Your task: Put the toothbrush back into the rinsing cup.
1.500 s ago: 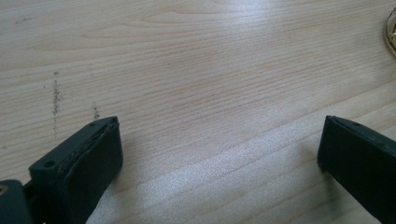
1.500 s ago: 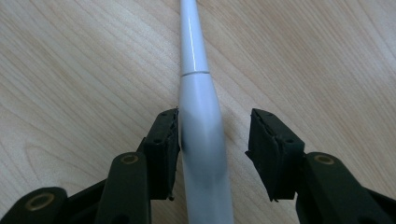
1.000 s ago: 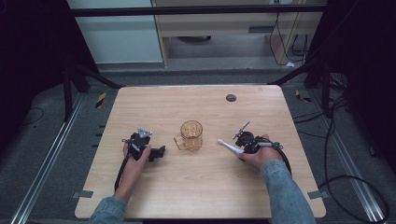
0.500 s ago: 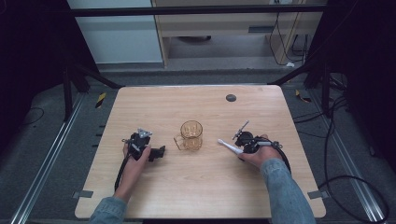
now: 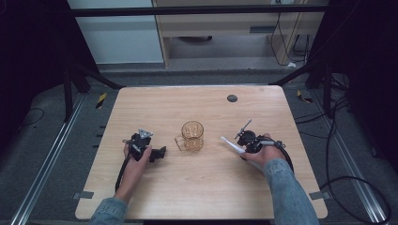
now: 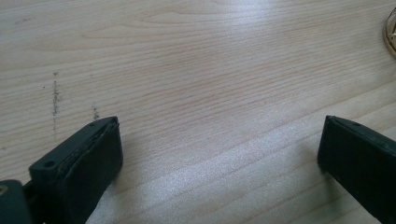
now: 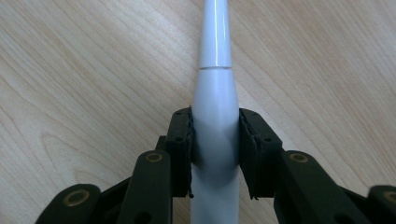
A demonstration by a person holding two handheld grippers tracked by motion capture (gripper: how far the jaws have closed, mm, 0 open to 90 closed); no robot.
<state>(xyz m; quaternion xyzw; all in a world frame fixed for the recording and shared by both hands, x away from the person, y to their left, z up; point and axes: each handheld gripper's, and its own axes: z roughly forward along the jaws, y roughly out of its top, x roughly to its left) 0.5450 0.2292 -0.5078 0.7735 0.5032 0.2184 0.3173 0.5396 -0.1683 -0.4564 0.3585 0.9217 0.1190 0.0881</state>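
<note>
An amber glass mug (image 5: 192, 135) stands upright at the middle of the wooden table (image 5: 202, 187); its rim edge (image 6: 391, 28) peeks in at the left gripper view's right border. My left gripper (image 5: 162, 153) rests on the table left of the mug, and its jaws (image 6: 219, 149) stand wide apart over bare wood. Right of the mug, my right gripper (image 5: 240, 146) holds a white tapered handle (image 5: 227, 141) that points toward the mug. In the right gripper view both pads (image 7: 180, 140) press on that white handle (image 7: 215, 93); the jaws have just been closing on it.
A small black round disc (image 5: 232, 98) sits near the table's far edge. Metal frame rails run along both sides of the table, and cables (image 5: 338, 140) lie on the floor to the right. A cabinet stands behind the table.
</note>
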